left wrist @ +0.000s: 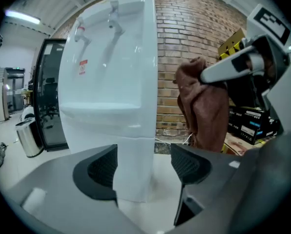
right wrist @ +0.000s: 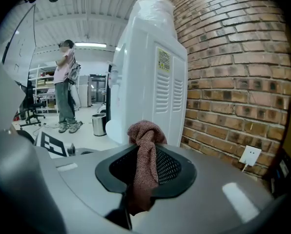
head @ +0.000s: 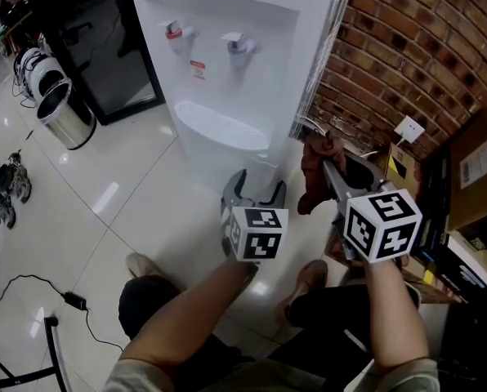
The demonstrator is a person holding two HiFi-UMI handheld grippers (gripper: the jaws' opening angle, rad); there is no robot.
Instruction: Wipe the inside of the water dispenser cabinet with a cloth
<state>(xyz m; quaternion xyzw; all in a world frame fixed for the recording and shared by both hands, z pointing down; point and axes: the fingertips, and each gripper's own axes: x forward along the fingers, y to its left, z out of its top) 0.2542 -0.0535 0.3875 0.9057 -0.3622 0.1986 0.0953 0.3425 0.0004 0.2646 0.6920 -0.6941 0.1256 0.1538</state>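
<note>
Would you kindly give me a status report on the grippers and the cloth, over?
Left gripper open, empty, facing the water dispenser. Right gripper shut on the cloth, raised beside the dispenser. Cabinet front looks closed; wiping not started.

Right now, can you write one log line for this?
left gripper: open, empty | right gripper: shut on cloth | water dispenser: ahead, neither gripper touching

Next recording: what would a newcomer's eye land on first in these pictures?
The tall white water dispenser fills the middle, standing beside a red brick wall. In front of it the right claw pinches a reddish-brown cloth, while the left claw beside it stands open and empty.
</note>
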